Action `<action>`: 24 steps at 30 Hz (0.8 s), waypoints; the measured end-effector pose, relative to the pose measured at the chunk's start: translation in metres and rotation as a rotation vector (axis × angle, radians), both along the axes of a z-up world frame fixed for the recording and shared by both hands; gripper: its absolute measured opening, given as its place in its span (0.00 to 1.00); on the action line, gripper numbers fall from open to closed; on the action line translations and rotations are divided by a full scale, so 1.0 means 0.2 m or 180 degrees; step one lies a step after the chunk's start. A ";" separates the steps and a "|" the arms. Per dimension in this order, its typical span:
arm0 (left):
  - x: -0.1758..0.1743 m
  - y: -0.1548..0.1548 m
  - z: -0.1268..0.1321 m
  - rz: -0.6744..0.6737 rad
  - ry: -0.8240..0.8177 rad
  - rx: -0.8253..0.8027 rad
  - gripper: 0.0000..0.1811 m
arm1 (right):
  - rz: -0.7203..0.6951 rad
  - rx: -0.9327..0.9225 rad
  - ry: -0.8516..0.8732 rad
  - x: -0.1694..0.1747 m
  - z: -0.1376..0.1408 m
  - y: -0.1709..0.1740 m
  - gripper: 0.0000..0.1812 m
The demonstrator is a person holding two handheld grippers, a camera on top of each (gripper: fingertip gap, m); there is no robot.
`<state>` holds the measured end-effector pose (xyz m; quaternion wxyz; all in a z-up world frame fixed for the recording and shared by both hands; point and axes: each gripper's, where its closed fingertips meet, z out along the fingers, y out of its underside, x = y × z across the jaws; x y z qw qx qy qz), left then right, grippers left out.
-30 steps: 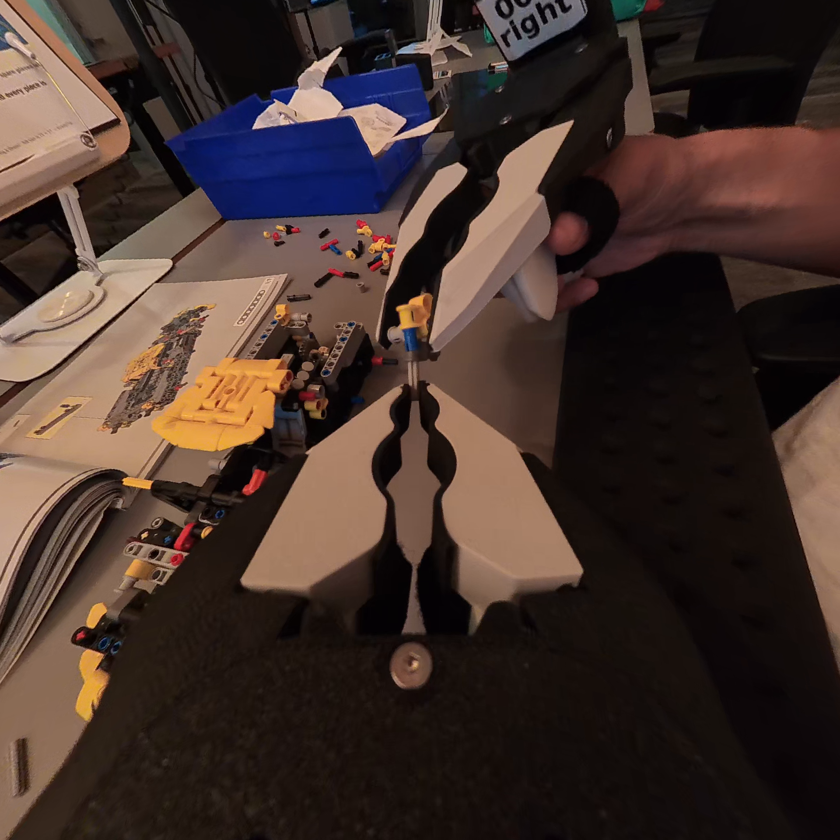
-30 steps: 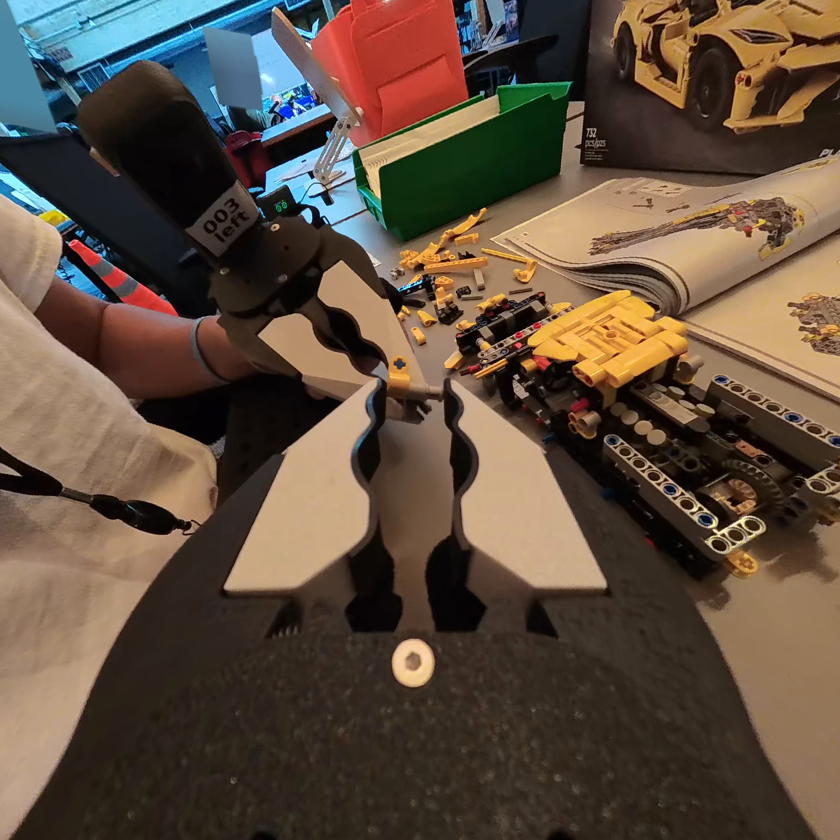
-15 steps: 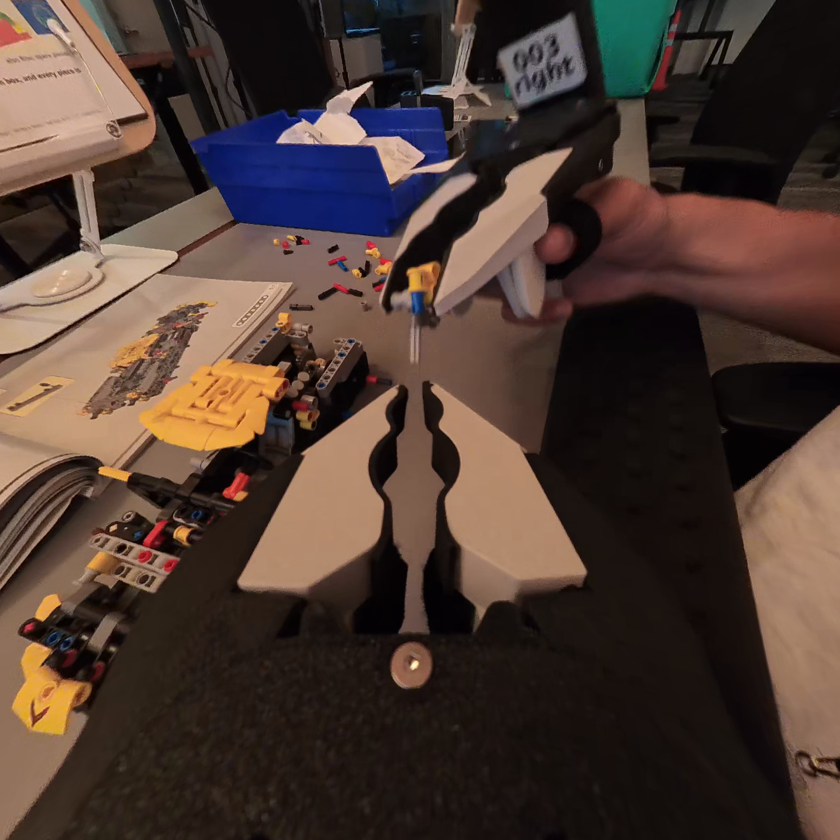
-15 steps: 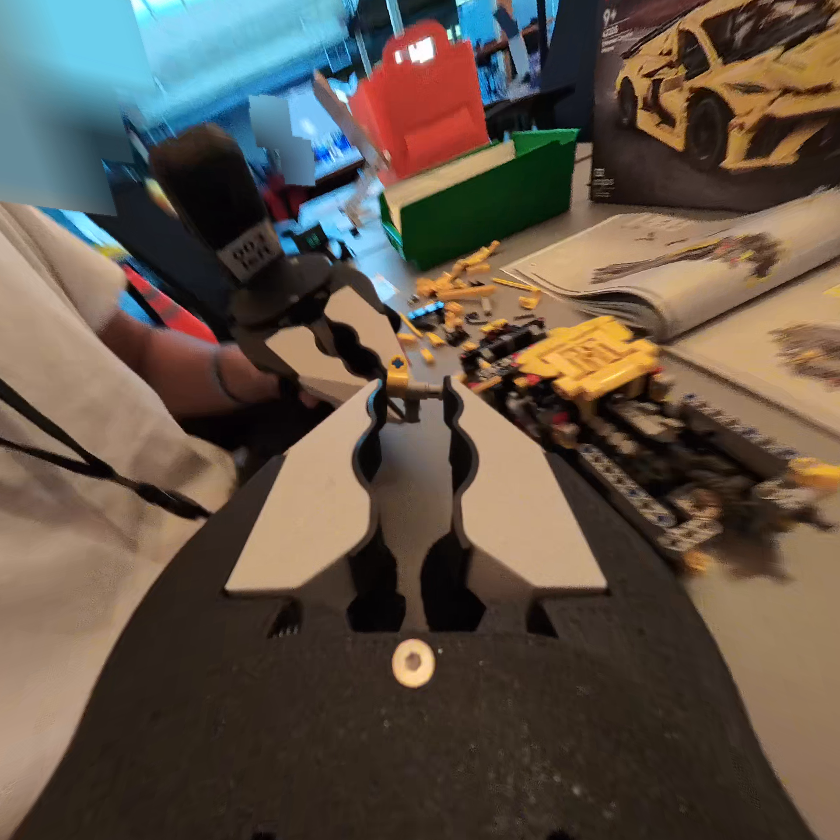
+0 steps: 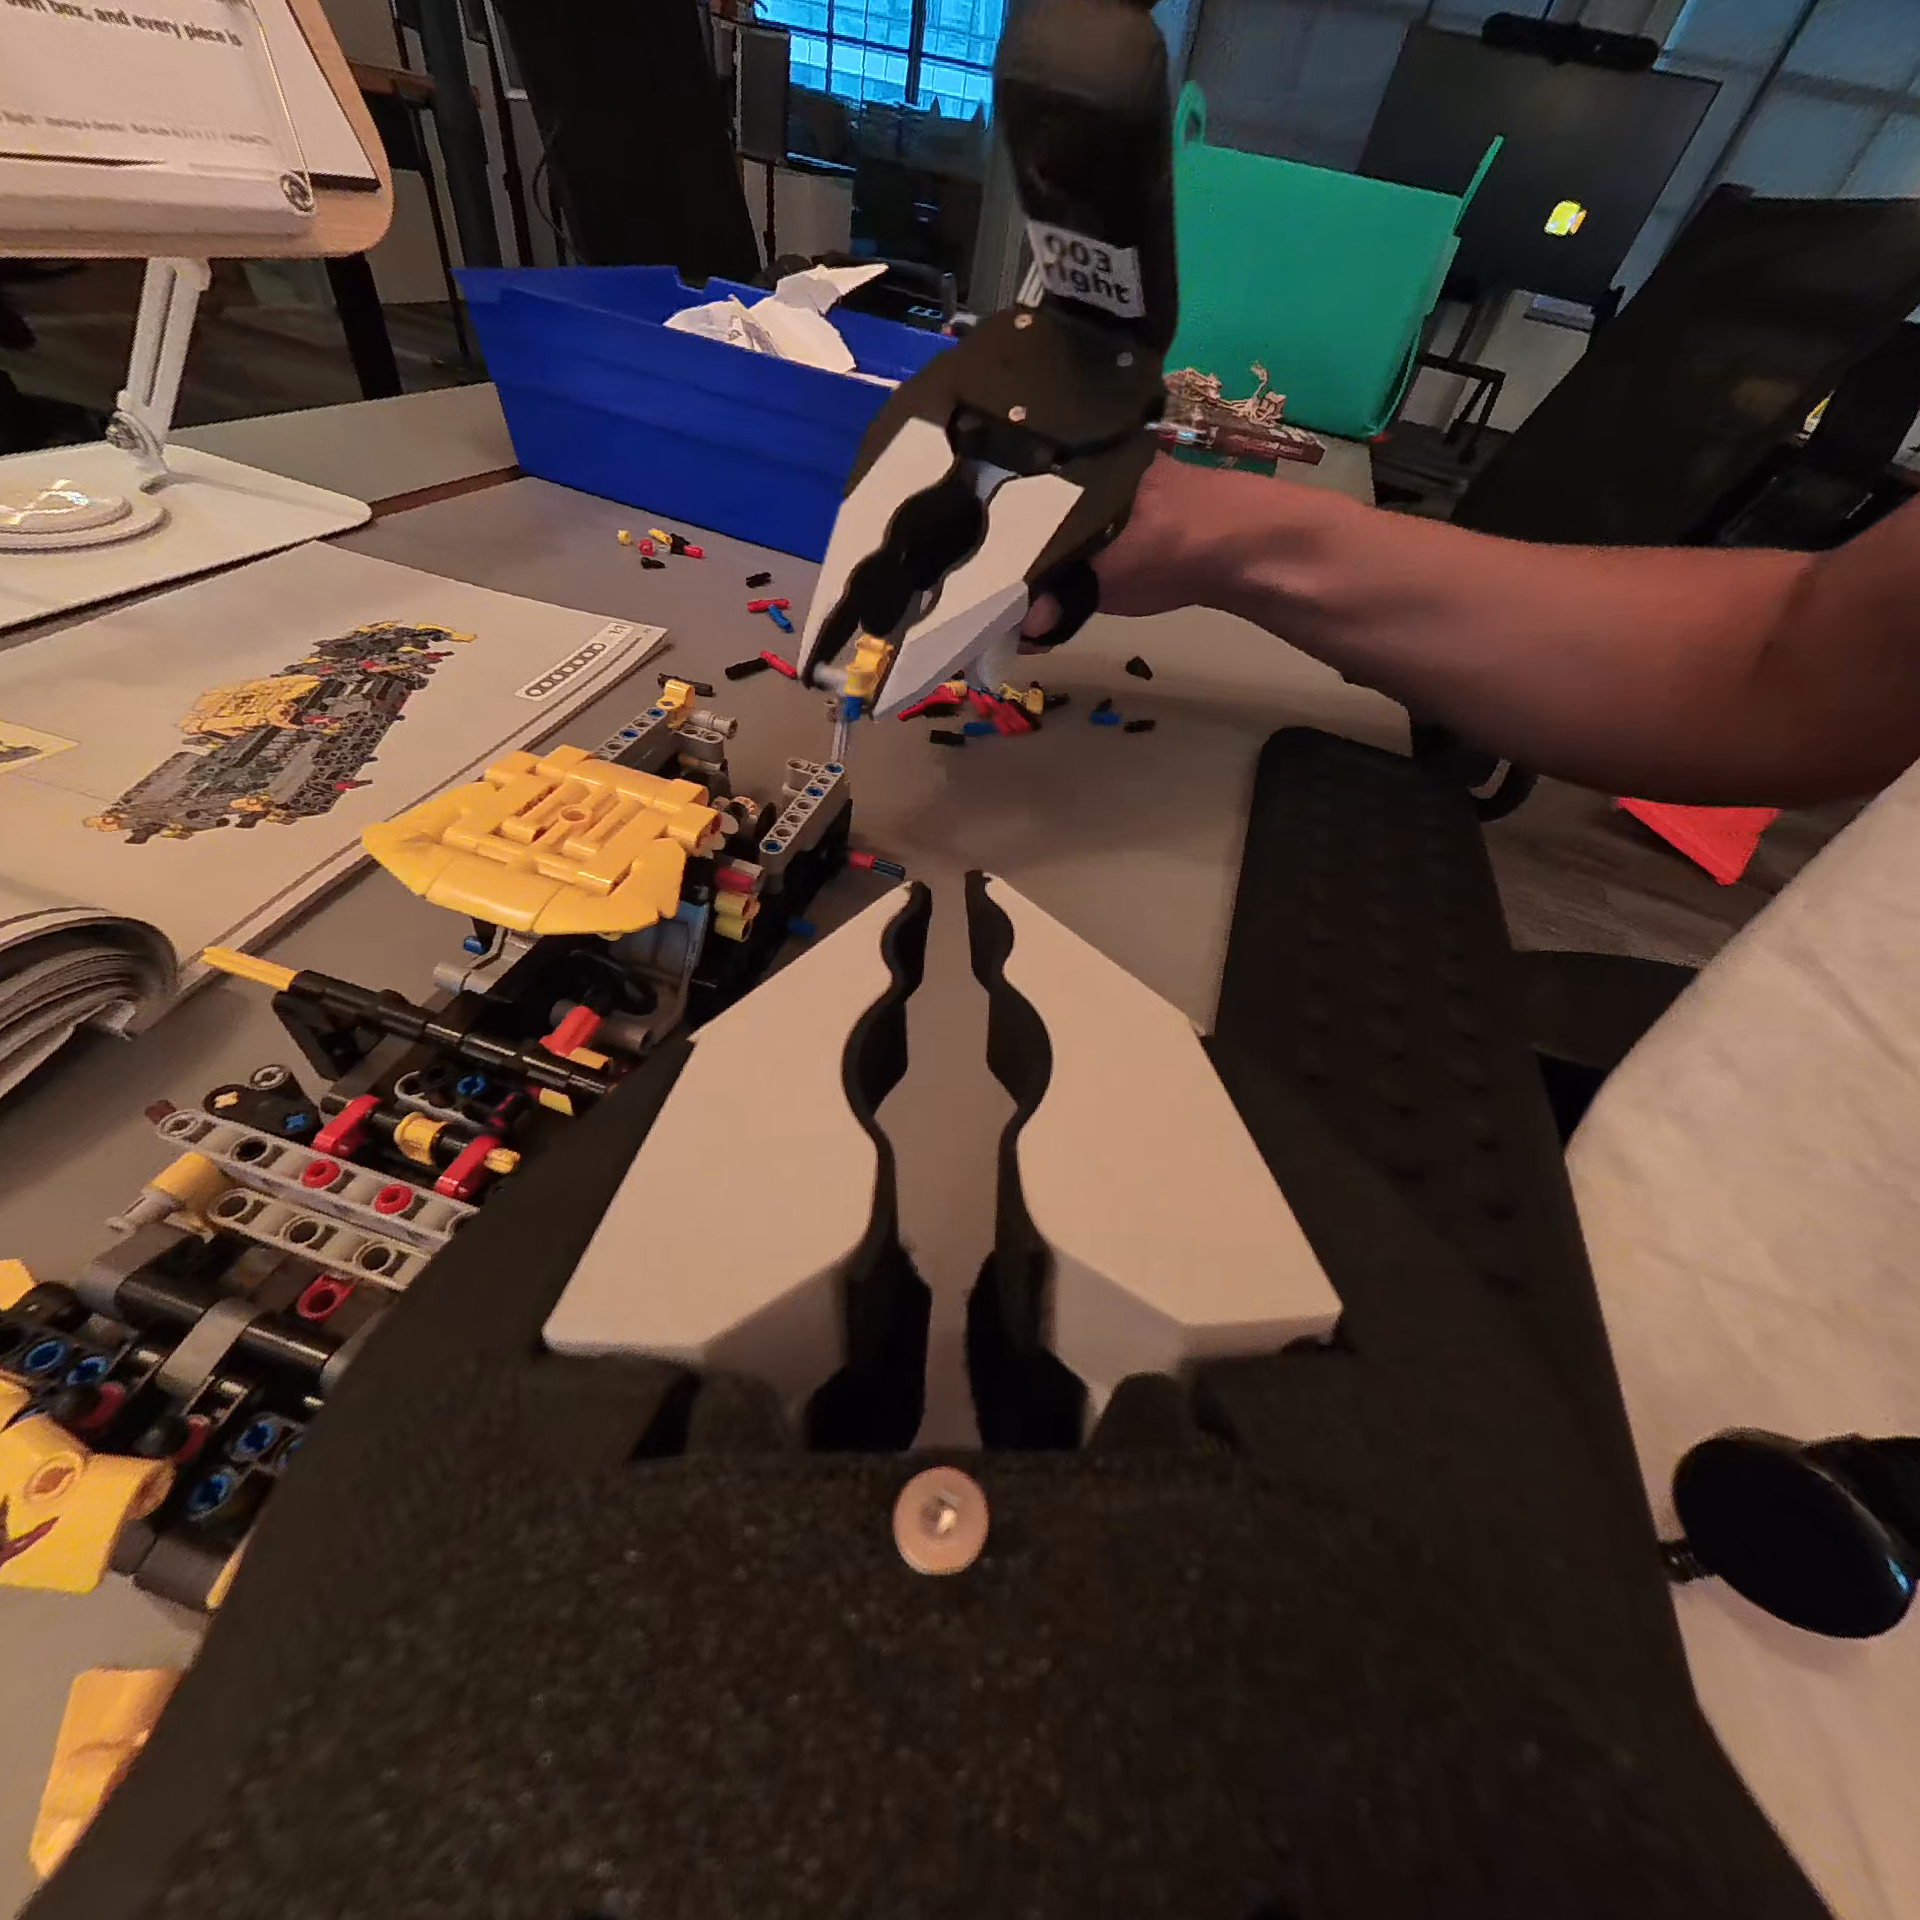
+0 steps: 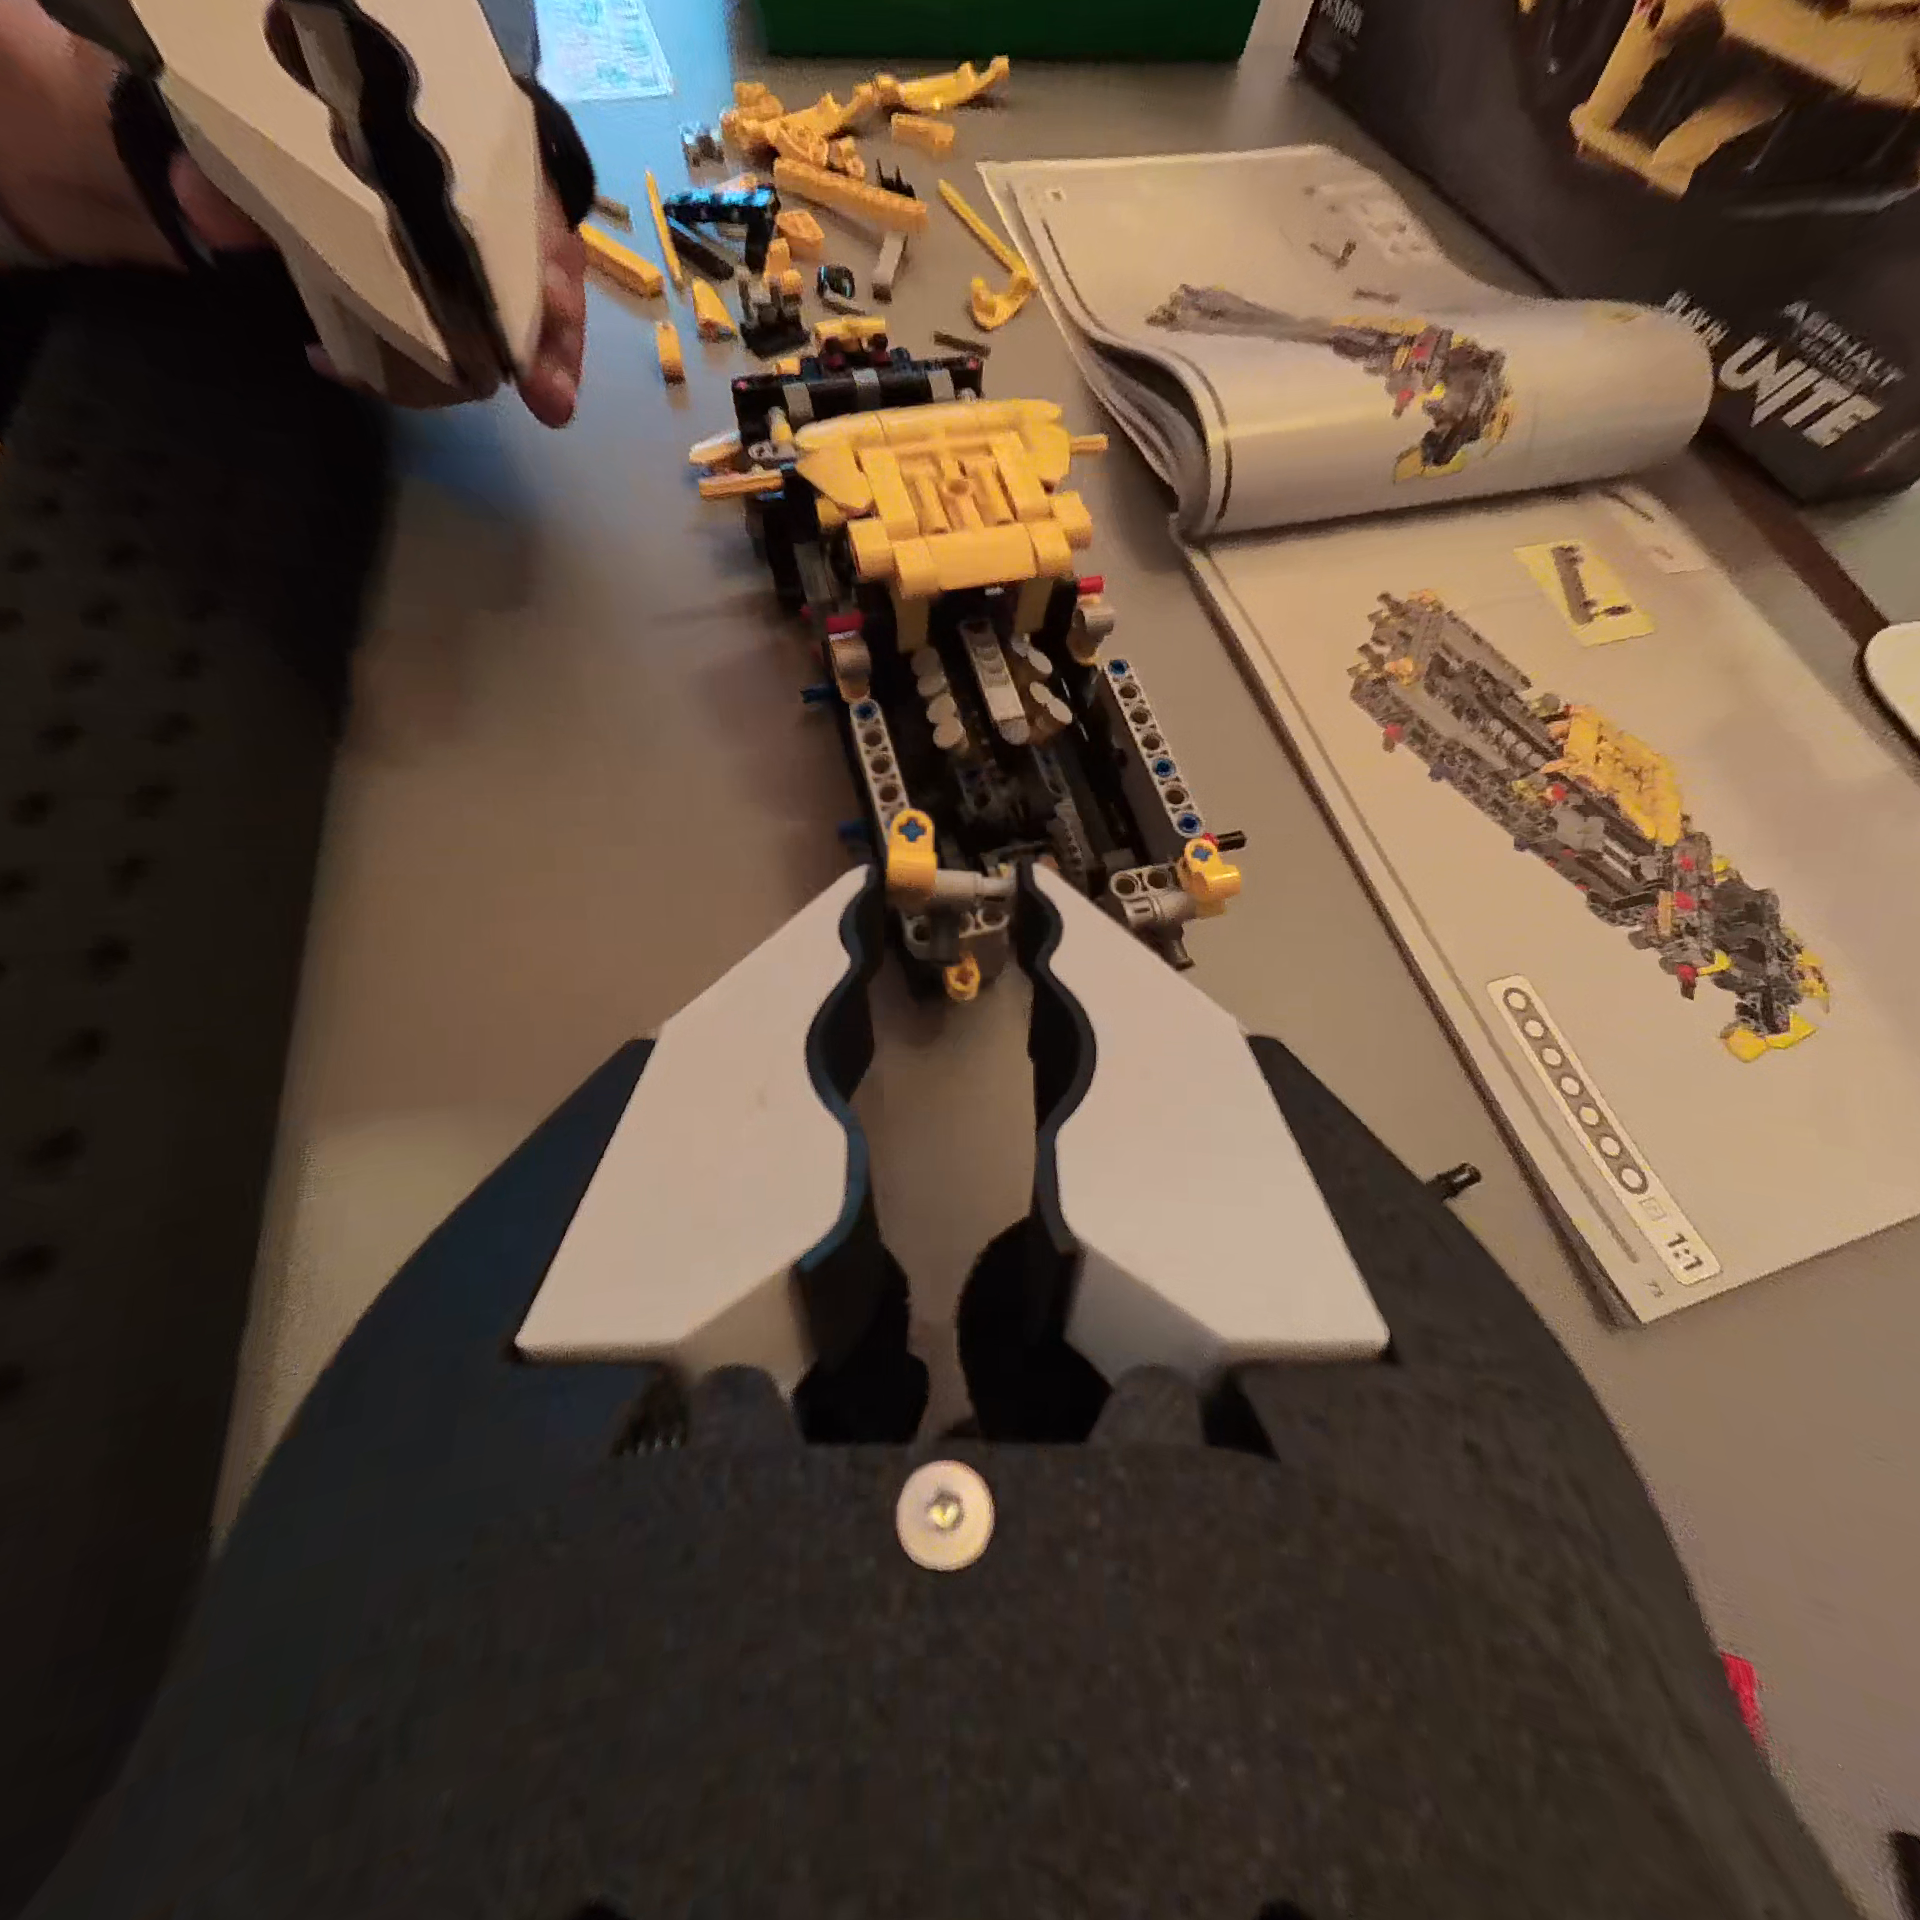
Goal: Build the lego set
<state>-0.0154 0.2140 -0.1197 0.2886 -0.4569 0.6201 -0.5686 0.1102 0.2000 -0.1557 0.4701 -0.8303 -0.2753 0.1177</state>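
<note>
A half-built black and grey Lego car chassis (image 6: 966, 707) with a yellow panel (image 6: 956, 488) lies on the grey table; it also shows in the left wrist view (image 5: 623, 956). My right gripper (image 6: 945, 883) is shut on a small yellow and grey connector piece (image 6: 920, 857) with a blue pin. It holds the piece just over the near end of the chassis. In the left wrist view the right gripper (image 5: 847, 681) points down at that end. My left gripper (image 5: 943, 883) is empty, its jaws a narrow gap apart, beside the chassis; it also shows at the top left of the right wrist view (image 6: 473, 353).
An open instruction booklet (image 6: 1558, 831) lies right of the chassis, below the set's box (image 6: 1714, 208). Loose yellow pieces (image 6: 831, 187) lie beyond the chassis. Small red, blue and black pins (image 5: 987, 707) lie before a blue bin (image 5: 665, 416). A black mat (image 5: 1371, 987) covers the table edge. One gripper's finger ends stand about 15 cm off the other's.
My left gripper let go of the piece's axle and drew back. My right gripper carried the piece away and down to the end of the chassis.
</note>
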 end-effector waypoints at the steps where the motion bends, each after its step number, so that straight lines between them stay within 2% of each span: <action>1: 0.00 0.00 0.00 -0.0007 -0.0004 0.0011 0.04 | 0.0034 -0.0038 0.0022 0.00 -0.01 0.00 0.13; 15: 0.03 -0.03 -0.07 -0.0070 0.0116 0.0206 0.04 | 0.0074 -0.0278 0.0529 0.01 -0.03 0.01 0.13; 24: 0.02 -0.03 -0.05 -0.0065 0.0093 0.0168 0.04 | 0.0000 -0.0314 0.0407 0.01 -0.03 0.02 0.13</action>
